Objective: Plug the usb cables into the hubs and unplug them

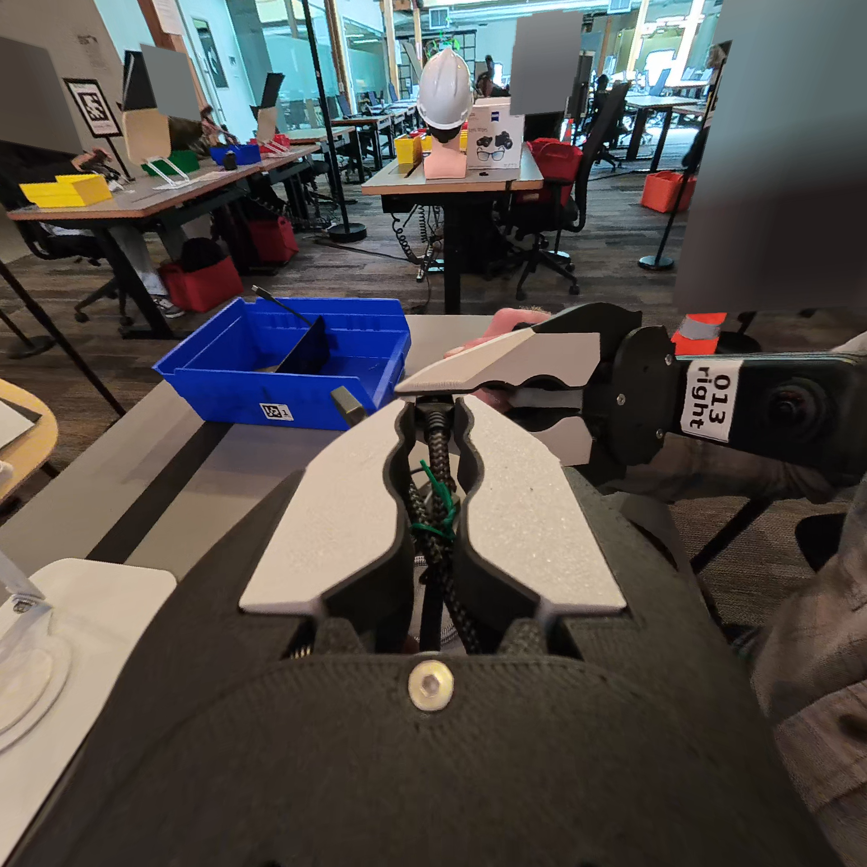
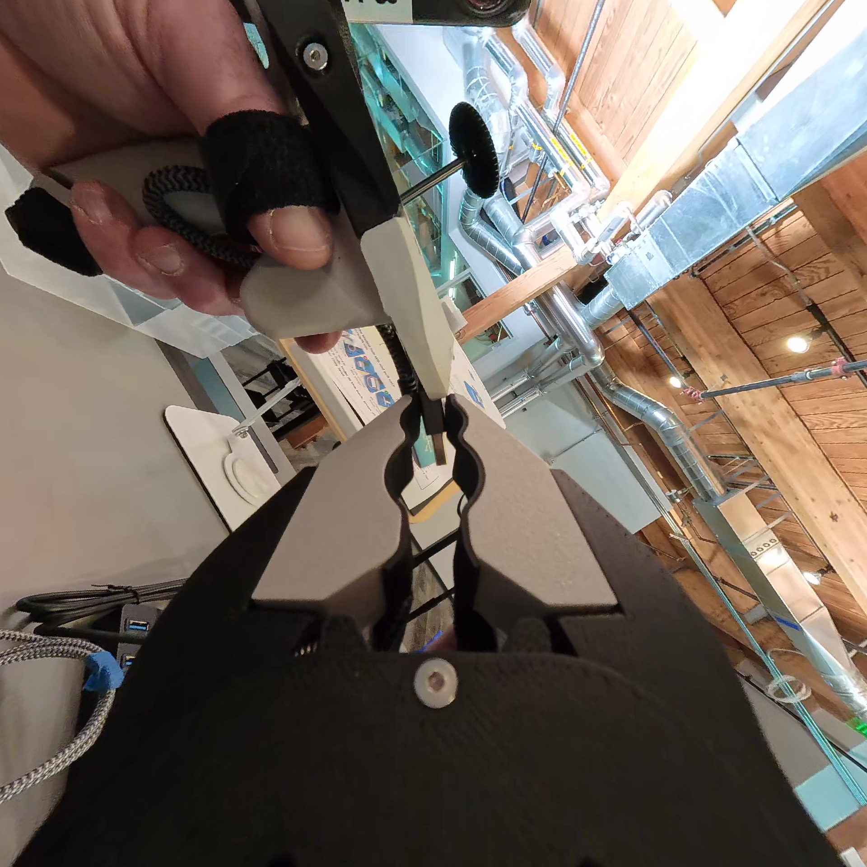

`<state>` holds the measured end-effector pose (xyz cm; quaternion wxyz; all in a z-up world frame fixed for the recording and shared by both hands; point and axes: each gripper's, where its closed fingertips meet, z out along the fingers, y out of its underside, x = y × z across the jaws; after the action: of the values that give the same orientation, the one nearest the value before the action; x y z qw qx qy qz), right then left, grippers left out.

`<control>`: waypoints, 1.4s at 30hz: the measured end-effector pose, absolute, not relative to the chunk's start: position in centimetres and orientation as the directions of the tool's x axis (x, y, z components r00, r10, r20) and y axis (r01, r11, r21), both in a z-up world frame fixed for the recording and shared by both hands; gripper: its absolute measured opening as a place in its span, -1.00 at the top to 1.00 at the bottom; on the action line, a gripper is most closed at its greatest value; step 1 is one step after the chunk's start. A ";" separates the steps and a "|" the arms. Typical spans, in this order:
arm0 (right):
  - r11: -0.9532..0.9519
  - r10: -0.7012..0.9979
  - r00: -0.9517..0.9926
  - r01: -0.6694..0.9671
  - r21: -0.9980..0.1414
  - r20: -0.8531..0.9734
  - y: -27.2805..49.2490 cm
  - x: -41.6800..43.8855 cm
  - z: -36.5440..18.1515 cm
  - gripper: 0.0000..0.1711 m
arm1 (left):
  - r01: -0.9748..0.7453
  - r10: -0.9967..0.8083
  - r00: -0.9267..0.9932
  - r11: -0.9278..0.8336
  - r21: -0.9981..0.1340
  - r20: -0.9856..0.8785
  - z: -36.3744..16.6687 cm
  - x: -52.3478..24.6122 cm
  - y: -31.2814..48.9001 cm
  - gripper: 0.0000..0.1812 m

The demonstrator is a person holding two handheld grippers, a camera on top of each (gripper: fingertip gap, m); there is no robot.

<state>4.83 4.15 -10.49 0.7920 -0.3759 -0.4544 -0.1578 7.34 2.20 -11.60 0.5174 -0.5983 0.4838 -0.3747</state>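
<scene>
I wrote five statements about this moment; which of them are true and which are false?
1. The left claw is shut on a black braided cable. True.
2. A green tie is wound around that cable. True.
3. The blue bin stands on the floor. False: it stands on the grey table.
4. The USB plug is seated in the hub. False: it is in the air, between the fingertips of the right claw; the hub lies apart on the table.
5. The hard hat on the far desk is yellow. False: it is white.
</scene>
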 end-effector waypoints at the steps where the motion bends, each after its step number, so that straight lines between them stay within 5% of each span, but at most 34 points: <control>1: 0.667 0.098 0.534 0.591 -0.454 0.840 4.3 4.7 -10.5 0.90 | -0.192 -0.966 0.254 -0.004 -0.981 -0.046 -11.6 7.3 2.3 0.82; 7: 0.664 0.120 0.541 0.579 -0.473 0.832 4.5 5.3 -10.4 0.71 | -0.140 -0.959 0.283 -0.044 -0.989 0.003 -11.1 6.3 3.1 0.82; 17: 0.503 0.285 0.437 0.690 -0.521 0.853 6.2 11.8 -13.5 0.82 | -0.276 -0.947 0.309 -0.005 -0.961 -0.084 -12.8 4.7 6.1 0.83; 24: 0.223 0.641 0.384 0.735 -0.640 0.665 7.6 17.0 -20.7 0.51 | -0.385 -0.928 0.275 0.133 -0.913 -0.251 -12.2 6.0 9.5 0.82; 29: 0.105 0.848 0.308 0.699 -0.707 0.431 5.4 16.6 -25.5 0.56 | -0.383 -0.926 0.222 0.204 -0.901 -0.305 -11.8 7.5 11.4 0.82; 34: -0.035 0.875 0.356 0.721 -0.692 0.327 6.7 18.5 -27.8 0.76 | -0.358 -0.916 0.214 0.251 -0.899 -0.340 -13.0 7.5 12.5 0.82; 42: -0.118 0.929 0.309 0.770 -0.628 0.205 5.4 18.4 -33.6 0.46 | -0.310 -0.938 0.236 0.176 -0.934 -0.255 -15.4 5.9 14.0 0.83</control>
<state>18.42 5.39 -33.60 0.3317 -0.7380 -0.5753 0.1199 5.95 14.00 -15.37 0.5392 -0.5721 0.5451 -0.2911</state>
